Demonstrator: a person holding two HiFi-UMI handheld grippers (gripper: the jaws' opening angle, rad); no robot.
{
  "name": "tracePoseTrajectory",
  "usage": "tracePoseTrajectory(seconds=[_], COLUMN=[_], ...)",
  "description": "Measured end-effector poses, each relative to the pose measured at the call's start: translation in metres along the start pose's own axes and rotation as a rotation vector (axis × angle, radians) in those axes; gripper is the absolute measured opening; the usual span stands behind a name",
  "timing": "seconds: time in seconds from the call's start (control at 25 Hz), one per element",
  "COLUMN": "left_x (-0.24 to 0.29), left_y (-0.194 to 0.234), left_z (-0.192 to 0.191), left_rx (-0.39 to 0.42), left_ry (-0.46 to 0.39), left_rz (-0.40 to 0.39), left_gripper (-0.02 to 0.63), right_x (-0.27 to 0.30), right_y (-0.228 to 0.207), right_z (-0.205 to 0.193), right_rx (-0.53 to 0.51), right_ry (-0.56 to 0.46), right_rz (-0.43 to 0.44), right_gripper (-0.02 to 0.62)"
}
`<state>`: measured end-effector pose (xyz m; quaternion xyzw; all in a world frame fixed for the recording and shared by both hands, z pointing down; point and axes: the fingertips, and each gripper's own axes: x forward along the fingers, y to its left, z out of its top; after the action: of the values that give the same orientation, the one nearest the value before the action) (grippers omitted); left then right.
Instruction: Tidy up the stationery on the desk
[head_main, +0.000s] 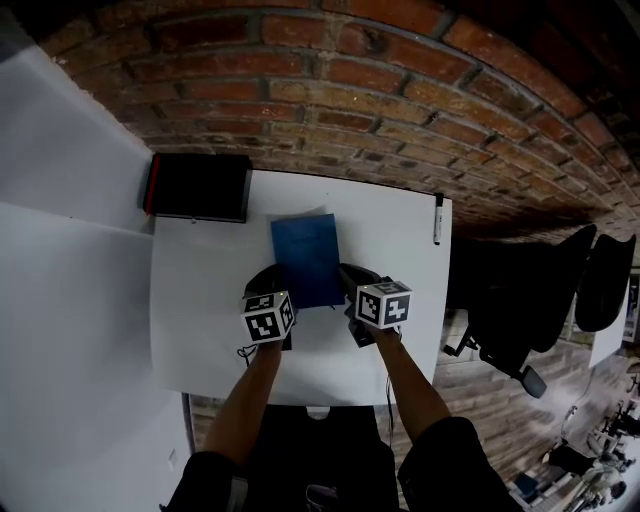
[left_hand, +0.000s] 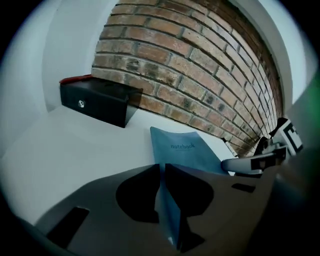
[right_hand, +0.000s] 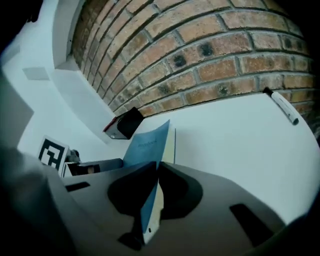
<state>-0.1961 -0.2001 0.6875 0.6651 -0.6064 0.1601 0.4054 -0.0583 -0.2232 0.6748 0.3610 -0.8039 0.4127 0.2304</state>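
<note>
A blue notebook (head_main: 306, 258) lies in the middle of the white desk (head_main: 200, 310), its long side running away from me. My left gripper (head_main: 276, 292) is shut on its near left corner, and my right gripper (head_main: 350, 287) is shut on its near right corner. In the left gripper view the jaws (left_hand: 162, 167) pinch the notebook's (left_hand: 187, 147) edge, with the cover stretching off toward the brick wall. In the right gripper view the jaws (right_hand: 156, 167) clamp the notebook (right_hand: 147, 142), whose cover and pale pages stand up on edge.
A black box (head_main: 198, 186) with a red edge sits at the desk's far left corner. A marker pen (head_main: 438, 220) lies at the far right edge. A brick wall runs behind the desk. Office chairs (head_main: 540, 300) stand to the right.
</note>
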Motion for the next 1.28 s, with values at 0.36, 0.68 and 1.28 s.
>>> tracePoseTrajectory(seconds=[0.36,0.68,1.28], left_x=[-0.019,-0.038,-0.077], left_y=[0.019,0.038,0.077], left_z=[-0.005,-0.017,-0.041], left_rx=[0.003,-0.003,-0.013], left_ry=[0.012,0.034,0.06], left_rz=[-0.01,-0.012,-0.009], left_gripper=[0.044,0.044,0.043], right_x=[0.002,0.003,0.007], right_y=[0.026,0.052,0.099], right_z=[-0.013,-0.03,-0.072], right_rx=[0.002,0.029,0.057], right_ry=[0.028,0.042,0.113], right_rz=[0.009,0.019,0.038], right_gripper=[0.035,0.034,0.032])
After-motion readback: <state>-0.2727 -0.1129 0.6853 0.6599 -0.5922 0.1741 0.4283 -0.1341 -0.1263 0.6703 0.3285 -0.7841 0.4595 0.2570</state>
